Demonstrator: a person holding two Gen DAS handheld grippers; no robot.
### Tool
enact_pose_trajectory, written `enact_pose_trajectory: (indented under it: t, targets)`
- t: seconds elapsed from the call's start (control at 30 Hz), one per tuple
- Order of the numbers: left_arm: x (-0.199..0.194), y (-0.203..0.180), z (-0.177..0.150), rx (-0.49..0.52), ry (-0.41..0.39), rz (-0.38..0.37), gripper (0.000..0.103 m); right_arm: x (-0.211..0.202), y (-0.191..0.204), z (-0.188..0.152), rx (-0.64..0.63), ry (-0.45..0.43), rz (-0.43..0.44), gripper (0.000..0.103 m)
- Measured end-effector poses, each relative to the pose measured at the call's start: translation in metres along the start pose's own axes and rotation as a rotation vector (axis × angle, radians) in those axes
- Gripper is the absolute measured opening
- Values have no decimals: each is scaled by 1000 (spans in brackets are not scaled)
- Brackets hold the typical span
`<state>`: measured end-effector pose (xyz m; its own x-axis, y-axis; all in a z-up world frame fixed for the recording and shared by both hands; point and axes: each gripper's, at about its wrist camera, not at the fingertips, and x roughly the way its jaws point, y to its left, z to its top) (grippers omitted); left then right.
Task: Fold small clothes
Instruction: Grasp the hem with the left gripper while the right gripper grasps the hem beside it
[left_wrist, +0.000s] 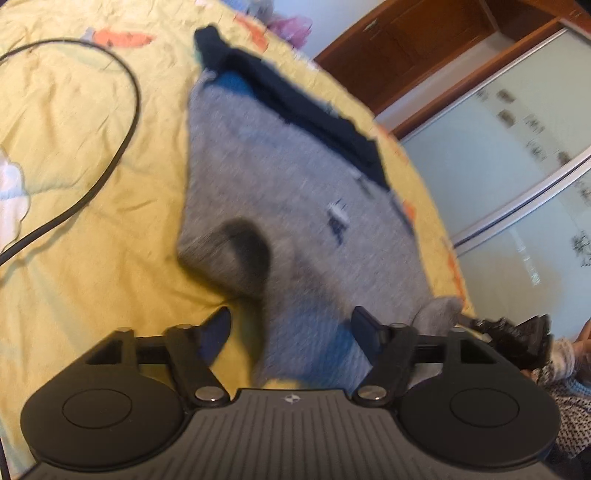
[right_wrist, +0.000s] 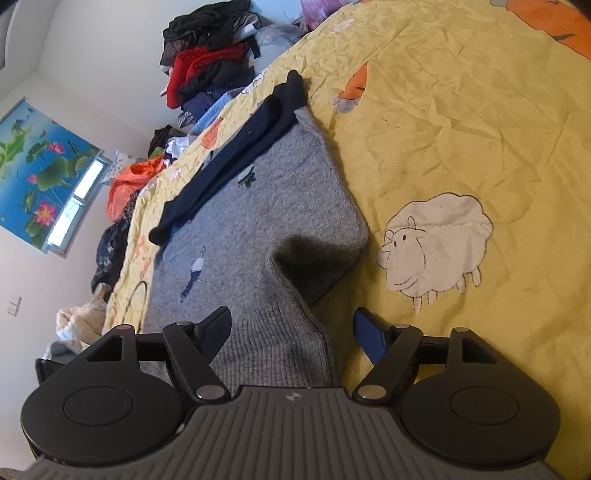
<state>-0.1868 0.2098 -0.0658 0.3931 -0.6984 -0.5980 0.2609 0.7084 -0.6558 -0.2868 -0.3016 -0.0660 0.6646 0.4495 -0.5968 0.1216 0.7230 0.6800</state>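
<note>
A small grey knitted sweater (left_wrist: 295, 177) with tiny embroidered motifs lies on the yellow bedspread (left_wrist: 92, 155), with dark navy garments (left_wrist: 295, 96) along its far edge. My left gripper (left_wrist: 291, 325) is open, its fingers either side of the sweater's near part, beside the dark neck opening (left_wrist: 247, 254). In the right wrist view the same sweater (right_wrist: 258, 206) and navy garments (right_wrist: 236, 147) show. My right gripper (right_wrist: 291, 325) is open, straddling the ribbed edge (right_wrist: 277, 350) near the neck opening (right_wrist: 314, 258). The right gripper also shows at the left wrist view's right edge (left_wrist: 517, 332).
A black cable (left_wrist: 122, 140) loops over the bedspread at left. A wardrobe with sliding glass doors (left_wrist: 517, 147) stands beyond the bed. Piles of clothes (right_wrist: 207, 55) sit at the bed's far side. A sheep print (right_wrist: 436, 243) marks the bedspread (right_wrist: 461, 110) to the right.
</note>
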Motion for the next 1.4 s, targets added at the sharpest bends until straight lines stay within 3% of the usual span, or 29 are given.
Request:
enact_pose_trajectory:
  t: [0.07, 0.1, 0.17, 0.27, 0.3, 0.33, 0.37, 0.57, 0.8, 0.9, 0.93, 1.17, 1.2, 1.23, 1.27, 1.3, 1.4]
  targets:
    - [3, -5, 2, 25, -5, 2, 70, 5, 2, 0, -9, -6, 9, 73]
    - [4, -7, 2, 37, -3, -3, 58, 7, 3, 1, -14, -3, 10, 71]
    - [9, -9, 3, 55, 33, -2, 26, 15, 8, 0, -40, 27, -6, 48]
    - [10, -8, 0, 59, 57, 12, 25, 19, 15, -2, -89, 53, -18, 39]
    - [8, -7, -2, 56, 54, 6, 15, 20, 16, -3, -91, 61, -17, 33]
    - [6, -5, -3, 51, 50, 3, 12, 21, 15, -5, -91, 70, -20, 19]
    - [4, -4, -3, 38, 45, -6, 12, 22, 15, -6, -88, 75, -17, 12]
    - [-23, 3, -5, -23, -4, -130, 12, 8, 11, -6, -30, 20, 48, 12]
    - [-23, 14, -9, -69, 32, -149, 13, 11, 10, -1, -15, 35, 71, 13]
    - [-22, 22, -11, -119, 64, -156, 22, 14, 9, -4, 1, 55, 74, 28]
    - [-23, 24, -11, -124, 60, -149, 22, 14, 9, -5, 0, 55, 76, 39]
    - [-27, 27, -11, -115, 42, -118, 22, 21, 12, -8, -2, 76, 68, 41]
    - [-26, 27, -12, -111, 47, -115, 22, 22, 12, -8, -3, 82, 65, 41]
    - [-24, 25, -14, -94, 50, -101, 22, 24, 12, -10, -5, 90, 58, 33]
    - [-21, 21, -15, -65, 56, -63, 16, 27, 12, -11, -5, 105, 55, 11]
    - [-18, 16, -17, -33, 58, -21, 4, 28, 11, -12, 0, 113, 52, 12]
    - [-20, 8, -21, 14, 59, 33, 4, 21, 11, -14, 5, 83, 71, 11]
